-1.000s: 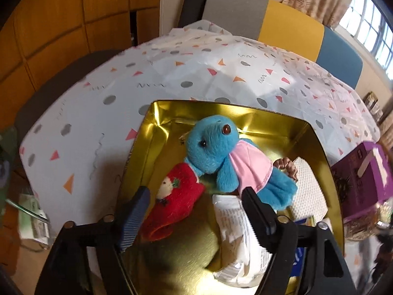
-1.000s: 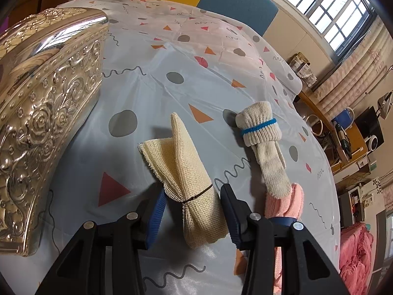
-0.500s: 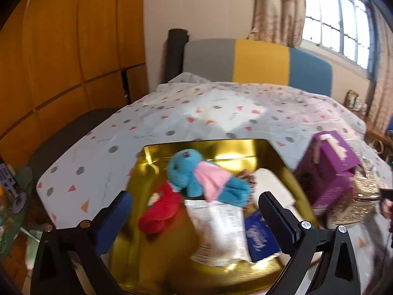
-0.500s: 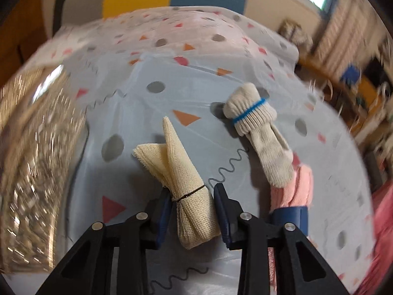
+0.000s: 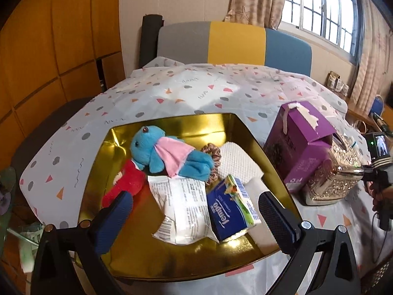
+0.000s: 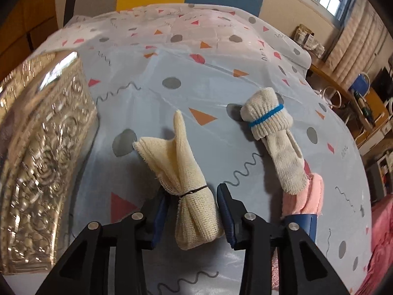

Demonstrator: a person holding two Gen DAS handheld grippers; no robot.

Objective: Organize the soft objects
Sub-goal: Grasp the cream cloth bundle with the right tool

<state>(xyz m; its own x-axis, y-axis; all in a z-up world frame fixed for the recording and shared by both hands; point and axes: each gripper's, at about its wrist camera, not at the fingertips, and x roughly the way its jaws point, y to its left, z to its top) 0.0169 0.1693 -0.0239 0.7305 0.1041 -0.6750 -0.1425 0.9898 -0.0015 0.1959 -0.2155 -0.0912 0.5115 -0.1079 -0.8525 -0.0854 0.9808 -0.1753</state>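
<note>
In the left wrist view a gold tray (image 5: 115, 258) holds a blue plush toy (image 5: 169, 154), a red plush (image 5: 125, 184), a scrunchie (image 5: 213, 154), a white knit cloth (image 5: 238, 162), a white packet (image 5: 181, 209) and a blue tissue pack (image 5: 231, 209). My left gripper (image 5: 194, 218) is open and empty above the tray's near side. In the right wrist view my right gripper (image 6: 194, 209) is shut on a cream gauze bundle (image 6: 181, 172) tied with a thin band, held above the tablecloth. A rolled beige sock (image 6: 275, 135) and a pink cloth (image 6: 304, 199) lie to its right.
A purple box (image 5: 299, 145) and an ornate gold tissue box (image 5: 334, 174) stand right of the tray; the gold box also fills the left of the right wrist view (image 6: 41, 162). A patterned tablecloth (image 6: 208, 73) covers the table. A striped headboard (image 5: 233, 44) stands behind.
My left gripper has risen and pulled back from the tray and opened wider. My right gripper has closed on the gauze bundle and lifted it slightly.
</note>
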